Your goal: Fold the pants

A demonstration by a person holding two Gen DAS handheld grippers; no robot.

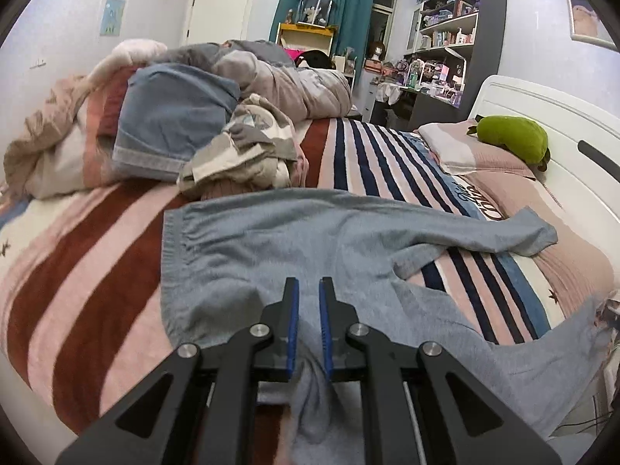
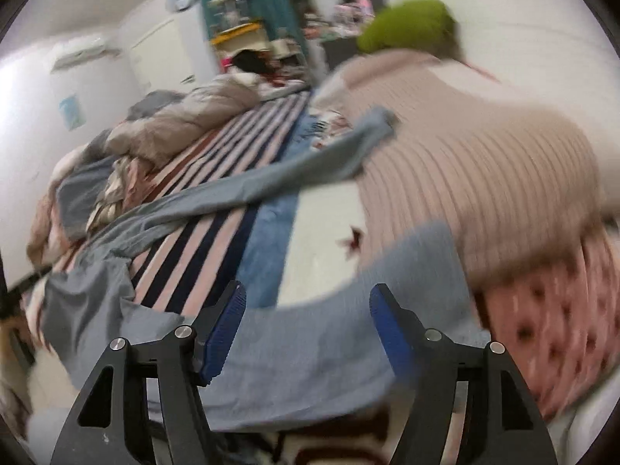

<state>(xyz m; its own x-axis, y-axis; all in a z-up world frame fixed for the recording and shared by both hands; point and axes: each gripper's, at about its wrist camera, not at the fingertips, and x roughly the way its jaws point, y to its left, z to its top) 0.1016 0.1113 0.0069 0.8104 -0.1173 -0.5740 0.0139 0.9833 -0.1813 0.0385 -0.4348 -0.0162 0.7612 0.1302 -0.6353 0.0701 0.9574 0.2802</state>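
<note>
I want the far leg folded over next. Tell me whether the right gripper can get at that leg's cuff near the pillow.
Probably yes. The right gripper is open and holds nothing, and the cuff lies uncovered at the pillow's edge with only striped blanket between.

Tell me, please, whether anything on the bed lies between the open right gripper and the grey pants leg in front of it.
Nothing visible does. The right gripper hangs with its jaws spread directly over the grey pants, which lie on the striped blanket; the pink pillow sits off to the side. The view is blurred, so small things could be missed.
</note>
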